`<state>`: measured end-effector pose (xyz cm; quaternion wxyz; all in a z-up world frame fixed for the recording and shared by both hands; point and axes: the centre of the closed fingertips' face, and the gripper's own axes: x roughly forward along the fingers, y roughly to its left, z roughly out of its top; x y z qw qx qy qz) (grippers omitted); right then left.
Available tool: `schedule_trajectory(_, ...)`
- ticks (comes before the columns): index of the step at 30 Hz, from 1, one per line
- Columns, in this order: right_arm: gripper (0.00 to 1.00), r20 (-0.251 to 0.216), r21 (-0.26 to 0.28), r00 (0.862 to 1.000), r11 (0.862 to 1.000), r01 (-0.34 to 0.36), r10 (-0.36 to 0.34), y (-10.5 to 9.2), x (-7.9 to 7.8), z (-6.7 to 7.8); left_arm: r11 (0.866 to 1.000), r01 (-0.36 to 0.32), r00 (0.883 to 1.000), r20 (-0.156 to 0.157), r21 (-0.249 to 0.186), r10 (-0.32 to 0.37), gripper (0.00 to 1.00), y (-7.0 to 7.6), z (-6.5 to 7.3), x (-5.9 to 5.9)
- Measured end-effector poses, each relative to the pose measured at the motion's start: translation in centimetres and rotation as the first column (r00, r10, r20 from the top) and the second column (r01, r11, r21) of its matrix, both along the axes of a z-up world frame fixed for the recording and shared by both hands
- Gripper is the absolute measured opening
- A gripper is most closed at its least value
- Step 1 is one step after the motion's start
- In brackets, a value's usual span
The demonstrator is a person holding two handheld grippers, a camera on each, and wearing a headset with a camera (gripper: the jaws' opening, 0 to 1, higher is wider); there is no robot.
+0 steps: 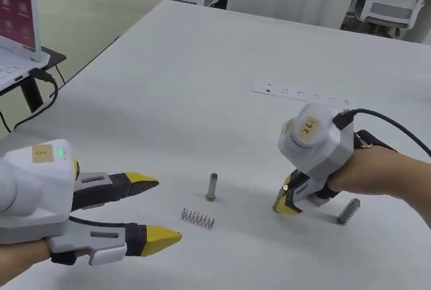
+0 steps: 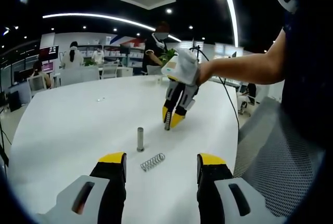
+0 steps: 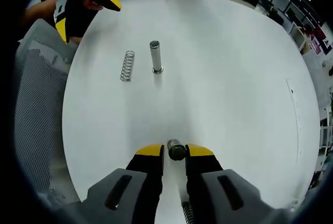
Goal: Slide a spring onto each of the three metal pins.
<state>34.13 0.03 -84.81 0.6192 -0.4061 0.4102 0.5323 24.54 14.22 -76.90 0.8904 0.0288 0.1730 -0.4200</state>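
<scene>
Right gripper (image 1: 286, 204) pinched second pin (image 3: 177, 149), probably to steady it | left gripper (image 1: 168, 209) spread, facing loose spring (image 1: 197, 219) beside standing pin (image 1: 211, 187).

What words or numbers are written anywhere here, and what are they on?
Nothing here reads clearly enough to quote.
The tan sticker on the left hand-held gripper: writing too blurred.
The round sticker on the right hand-held gripper: handwritten marks, too blurred.
The laptop screen: too small to read.
The power strip: markings too small.
</scene>
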Motion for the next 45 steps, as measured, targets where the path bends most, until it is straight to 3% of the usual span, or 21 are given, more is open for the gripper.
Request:
schedule_trajectory(11, 0.17, 0.004, 0.007, 0.999, 0.999, 0.032, -0.032, -1.3, -0.3, 0.3, 1.000, 0.009, 1.000, 0.004, -0.002, -0.009, 0.49, -0.5, 0.1, 0.0)
schedule_trajectory(24, 0.18, -0.003, 0.018, 0.998, 0.998, 0.059, -0.059, -2.4, -2.3, 0.5, 1.000, 0.018, 1.000, 0.013, 0.006, -0.018, 0.49, -0.7, 0.4, -0.3)
schedule_trajectory(36, 0.18, -0.027, 0.043, 0.999, 0.998, 0.036, -0.035, -0.9, -5.4, 0.6, 1.000, 0.021, 1.000, 0.013, 0.012, -0.021, 0.49, -0.6, 0.3, -0.7)
schedule_trajectory(45, 0.18, -0.035, 0.072, 0.999, 0.997, 0.002, 0.001, 1.2, -6.7, 1.1, 1.000, 0.026, 1.000, 0.018, 0.018, -0.026, 0.49, -0.7, 0.6, -0.9)
